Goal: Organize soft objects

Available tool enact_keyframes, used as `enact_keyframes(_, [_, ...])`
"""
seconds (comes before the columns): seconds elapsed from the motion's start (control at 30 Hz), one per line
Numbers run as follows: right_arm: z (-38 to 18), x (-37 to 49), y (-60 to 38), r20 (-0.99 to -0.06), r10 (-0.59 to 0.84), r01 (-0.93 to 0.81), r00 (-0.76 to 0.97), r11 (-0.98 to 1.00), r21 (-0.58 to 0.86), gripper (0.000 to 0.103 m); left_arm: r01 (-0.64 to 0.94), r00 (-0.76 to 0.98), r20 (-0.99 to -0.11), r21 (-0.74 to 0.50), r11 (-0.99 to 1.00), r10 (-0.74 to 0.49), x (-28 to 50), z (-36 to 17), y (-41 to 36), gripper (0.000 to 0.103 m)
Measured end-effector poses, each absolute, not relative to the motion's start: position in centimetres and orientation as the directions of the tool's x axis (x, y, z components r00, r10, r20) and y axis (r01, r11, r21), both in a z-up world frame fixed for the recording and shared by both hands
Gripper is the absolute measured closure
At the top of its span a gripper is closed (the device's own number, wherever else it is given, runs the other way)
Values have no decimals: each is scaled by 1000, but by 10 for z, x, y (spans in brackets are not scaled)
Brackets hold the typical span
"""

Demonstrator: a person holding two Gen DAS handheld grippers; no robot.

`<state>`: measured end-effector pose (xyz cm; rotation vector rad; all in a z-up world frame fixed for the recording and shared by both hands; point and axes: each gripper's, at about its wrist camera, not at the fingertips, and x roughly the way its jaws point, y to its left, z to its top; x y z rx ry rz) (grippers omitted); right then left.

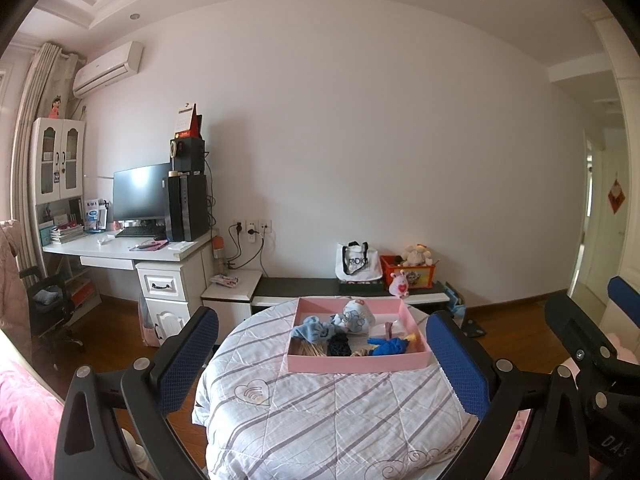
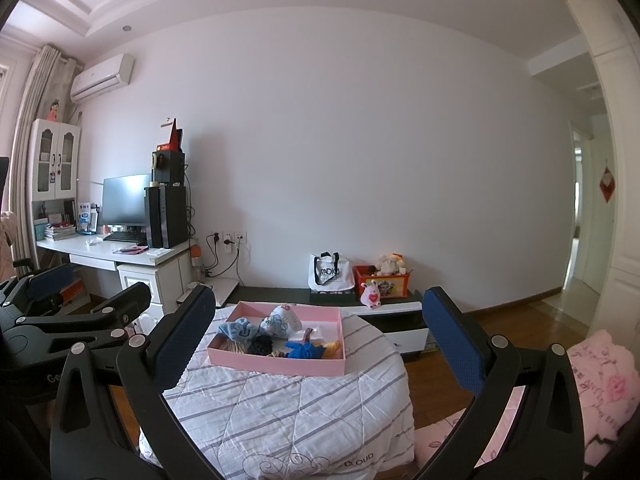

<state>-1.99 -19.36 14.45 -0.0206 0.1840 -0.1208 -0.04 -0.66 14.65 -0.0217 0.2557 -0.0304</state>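
I'm holding both grippers — left gripper (image 1: 322,354), right gripper (image 2: 316,344) — spread apart, empty, approaching the pink tray (image 1: 356,362) far ahead — aiming squarely for the blue plush (image 1: 388,346).

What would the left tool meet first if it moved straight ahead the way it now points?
Probably the pink tray of soft toys on the quilt, which lies between the open left tool's fingers. The aim looks slightly above the quilt, but depth is unclear, so the quilt could come first.
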Motion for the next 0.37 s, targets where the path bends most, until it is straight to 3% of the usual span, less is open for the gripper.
enact_keyframes(0.37, [144, -21, -194, -180, -123, 119, 976, 992, -32, 0, 28, 967, -251, -25, 999, -34, -1, 146, -6, 0])
